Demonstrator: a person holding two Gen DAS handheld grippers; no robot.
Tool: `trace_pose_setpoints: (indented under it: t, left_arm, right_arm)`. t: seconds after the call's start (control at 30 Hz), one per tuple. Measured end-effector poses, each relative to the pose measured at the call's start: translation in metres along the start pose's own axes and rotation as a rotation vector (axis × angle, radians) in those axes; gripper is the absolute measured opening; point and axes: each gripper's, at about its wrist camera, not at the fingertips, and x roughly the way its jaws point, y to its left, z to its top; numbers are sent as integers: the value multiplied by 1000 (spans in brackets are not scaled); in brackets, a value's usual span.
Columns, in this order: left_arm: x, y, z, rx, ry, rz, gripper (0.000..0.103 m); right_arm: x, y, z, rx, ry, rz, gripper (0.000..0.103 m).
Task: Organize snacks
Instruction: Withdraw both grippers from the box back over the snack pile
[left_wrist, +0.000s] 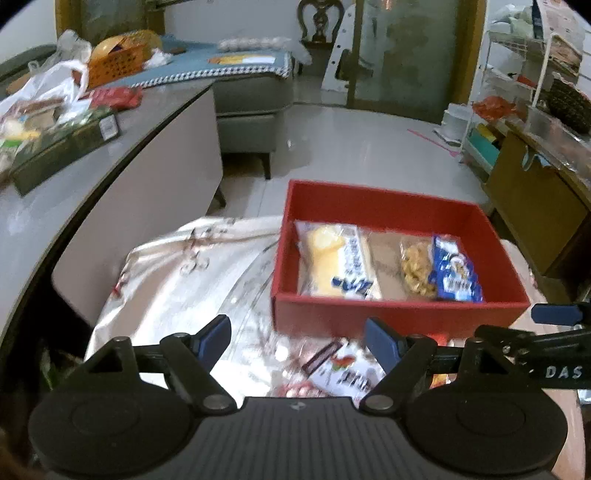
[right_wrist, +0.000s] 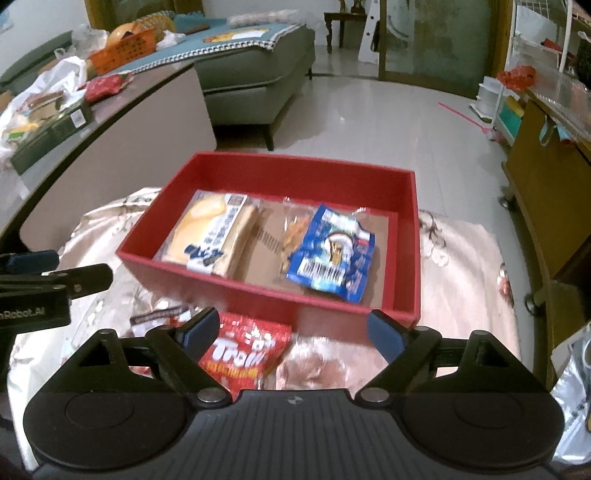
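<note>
A red box (left_wrist: 369, 314) (right_wrist: 221, 284) stands on a cloth-covered table. Inside lie a wrapped yellow bread (left_wrist: 332, 262) (right_wrist: 210, 232) at left and a blue snack packet (left_wrist: 456, 269) (right_wrist: 332, 254) at right, partly over a clear packet of nuts (left_wrist: 415, 269) (right_wrist: 291, 232). In front of the box lie a red Trolli packet (right_wrist: 243, 354) and a white-and-red packet (left_wrist: 343, 373) (right_wrist: 159, 317). My left gripper (left_wrist: 297, 336) is open and empty, above the white-and-red packet. My right gripper (right_wrist: 291, 332) is open and empty, over the Trolli packet.
A grey counter (left_wrist: 92, 184) (right_wrist: 110, 122) at left holds bags, a dark box and snacks. A grey sofa (left_wrist: 251, 96) stands behind. A wooden cabinet (left_wrist: 535, 206) (right_wrist: 546, 166) and a wire rack stand at right. A silver bag (right_wrist: 572, 369) lies at the right edge.
</note>
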Motion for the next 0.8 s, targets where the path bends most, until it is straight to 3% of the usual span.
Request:
trace_pose_setpoints:
  t: [0.37, 0.8]
  left_arm:
    - [-9, 11, -36, 14, 62, 20, 74]
    - [-16, -19, -85, 152, 132, 2, 74]
  right_arm:
    - [-11, 13, -21, -31, 36, 25, 94]
    - [-23, 9, -36, -47, 44, 26, 95]
